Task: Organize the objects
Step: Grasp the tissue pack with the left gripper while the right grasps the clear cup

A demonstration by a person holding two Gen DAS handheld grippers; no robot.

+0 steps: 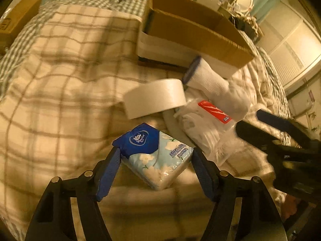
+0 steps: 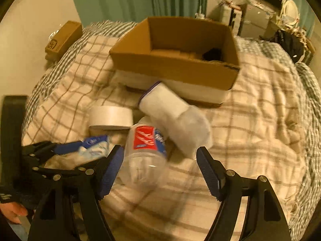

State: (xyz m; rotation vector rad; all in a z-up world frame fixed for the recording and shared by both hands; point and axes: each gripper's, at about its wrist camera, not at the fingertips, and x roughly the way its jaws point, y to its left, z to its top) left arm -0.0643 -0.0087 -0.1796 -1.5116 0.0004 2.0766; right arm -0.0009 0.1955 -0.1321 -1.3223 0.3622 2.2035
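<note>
A blue and white tissue pack (image 1: pixel 155 156) lies on the plaid bed between the pads of my left gripper (image 1: pixel 156 152), which touch its two sides. A white tape roll (image 1: pixel 154 101), a clear plastic bottle (image 1: pixel 206 128) with a red label and a white sock (image 1: pixel 212 82) lie just beyond. In the right wrist view my right gripper (image 2: pixel 159 152) is open, its left finger beside the bottle (image 2: pixel 145 152). The sock (image 2: pixel 176 118), tape roll (image 2: pixel 110 117) and tissue pack (image 2: pixel 96 145) lie around it. An open cardboard box (image 2: pixel 172 68) stands behind.
The plaid blanket (image 1: pixel 66 92) covers the bed. The cardboard box (image 1: pixel 192 34) also shows in the left wrist view. A small brown box (image 2: pixel 63 38) sits at the bed's far left edge by the wall. Cluttered furniture (image 2: pixel 260 10) stands beyond the bed at the right.
</note>
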